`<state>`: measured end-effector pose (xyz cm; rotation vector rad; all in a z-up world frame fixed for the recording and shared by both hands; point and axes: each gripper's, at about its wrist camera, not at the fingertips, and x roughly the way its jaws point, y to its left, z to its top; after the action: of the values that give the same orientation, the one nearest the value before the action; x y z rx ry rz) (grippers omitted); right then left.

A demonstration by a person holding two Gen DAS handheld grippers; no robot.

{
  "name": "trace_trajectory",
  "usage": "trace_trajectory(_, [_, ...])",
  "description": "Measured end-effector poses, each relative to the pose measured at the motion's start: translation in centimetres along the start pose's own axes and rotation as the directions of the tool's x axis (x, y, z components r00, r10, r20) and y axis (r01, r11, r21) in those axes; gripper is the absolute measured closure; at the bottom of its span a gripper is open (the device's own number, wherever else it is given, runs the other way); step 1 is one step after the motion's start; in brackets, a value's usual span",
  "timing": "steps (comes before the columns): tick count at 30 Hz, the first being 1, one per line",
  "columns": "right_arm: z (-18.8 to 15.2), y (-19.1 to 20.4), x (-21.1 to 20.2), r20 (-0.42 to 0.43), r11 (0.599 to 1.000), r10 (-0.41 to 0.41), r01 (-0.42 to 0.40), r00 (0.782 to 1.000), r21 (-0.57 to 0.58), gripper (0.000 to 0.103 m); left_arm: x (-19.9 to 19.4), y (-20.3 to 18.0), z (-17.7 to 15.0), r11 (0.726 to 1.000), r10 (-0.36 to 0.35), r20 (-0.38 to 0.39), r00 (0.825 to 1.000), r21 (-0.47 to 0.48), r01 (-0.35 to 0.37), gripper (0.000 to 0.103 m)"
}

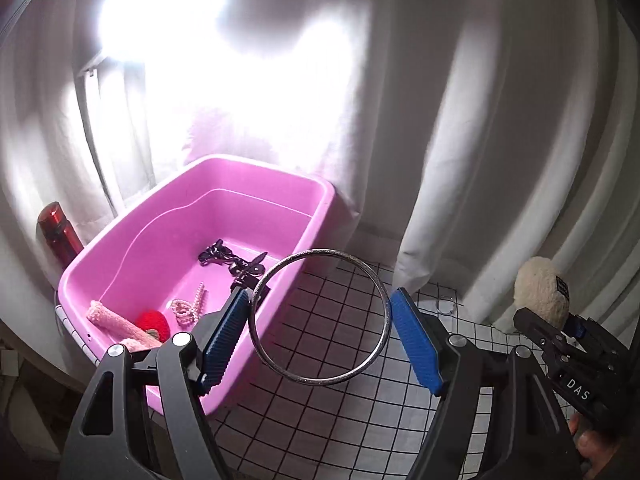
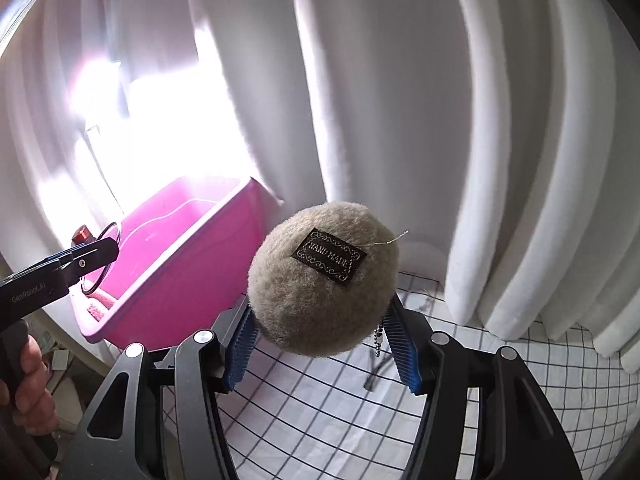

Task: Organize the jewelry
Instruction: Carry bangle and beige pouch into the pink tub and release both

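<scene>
My left gripper [image 1: 320, 336] is shut on a silver bangle [image 1: 362, 370], holding it upright by its sides just right of the pink tub [image 1: 256, 184]. The tub holds a black chain piece [image 1: 236, 262], a pearl bracelet [image 1: 186, 308], a pink knit band [image 1: 116, 324] and a red knit piece [image 1: 154, 322]. My right gripper [image 2: 320, 340] is shut on a beige plush ball [image 2: 320, 288] with a black "HAND MADE" label and a small bead chain [image 2: 378, 338] hanging below it. The ball also shows in the left wrist view [image 1: 540, 292].
A white cloth with a black grid [image 2: 320, 408] covers the surface. White curtains [image 2: 400, 100] hang close behind, with bright window light at left. A red bottle [image 1: 58, 232] stands behind the tub. A small clear ring [image 1: 444, 306] lies on the cloth near the curtain.
</scene>
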<state>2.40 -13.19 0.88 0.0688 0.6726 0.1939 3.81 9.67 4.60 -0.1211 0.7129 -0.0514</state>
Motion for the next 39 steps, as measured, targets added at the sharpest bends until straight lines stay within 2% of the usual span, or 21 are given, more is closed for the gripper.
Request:
trace_trajectory(5, [2.8,5.3,2.2,-0.002,0.992,0.106,-0.106,0.994,-0.075,0.046,-0.1,5.4,1.2,0.994,0.093,0.011,0.996,-0.056,-0.092,0.032])
trace_trajectory(9, [4.7,9.6,4.7,-0.024,0.976,0.173,-0.175,0.985,-0.134,0.046,0.7,9.9,2.1,0.981,0.168,-0.003,0.986,-0.102,-0.168,0.032])
trace_trajectory(16, [6.7,15.8,9.9,-0.106,0.949,0.227,-0.244,0.968,-0.198,0.046,2.3,15.1,2.7,0.961,0.226,-0.038,0.973,-0.153,-0.229,0.032])
trace_trajectory(24, [7.6,20.1,15.9,-0.216,0.935,0.200,-0.252,0.956,-0.248,0.046,6.1,17.0,2.5,0.962,0.217,-0.102,0.971,-0.149,-0.231,0.032])
trace_trajectory(32, [7.8,20.8,20.3,-0.314,0.944,0.132,-0.216,0.940,-0.249,0.046,8.9,18.0,2.2,0.959,0.206,-0.172,0.963,-0.158,-0.234,0.032])
trace_trajectory(35, [7.8,20.7,21.2,-0.334,0.949,0.108,-0.197,0.936,-0.244,0.043,9.4,18.3,2.2,0.957,0.207,-0.189,0.960,-0.164,-0.238,0.031])
trace_trajectory(36, [7.9,20.7,21.4,-0.337,0.951,0.100,-0.190,0.936,-0.244,0.041,9.5,18.4,2.1,0.956,0.209,-0.193,0.959,-0.168,-0.242,0.029])
trace_trajectory(38, [8.0,20.5,21.5,-0.333,0.955,0.085,-0.173,0.939,-0.243,0.037,9.3,18.6,2.1,0.952,0.215,-0.187,0.959,-0.177,-0.248,0.016])
trace_trajectory(39, [8.1,20.5,21.5,-0.331,0.956,0.081,-0.168,0.940,-0.242,0.034,9.2,18.7,2.2,0.950,0.221,-0.183,0.958,-0.181,-0.254,0.015])
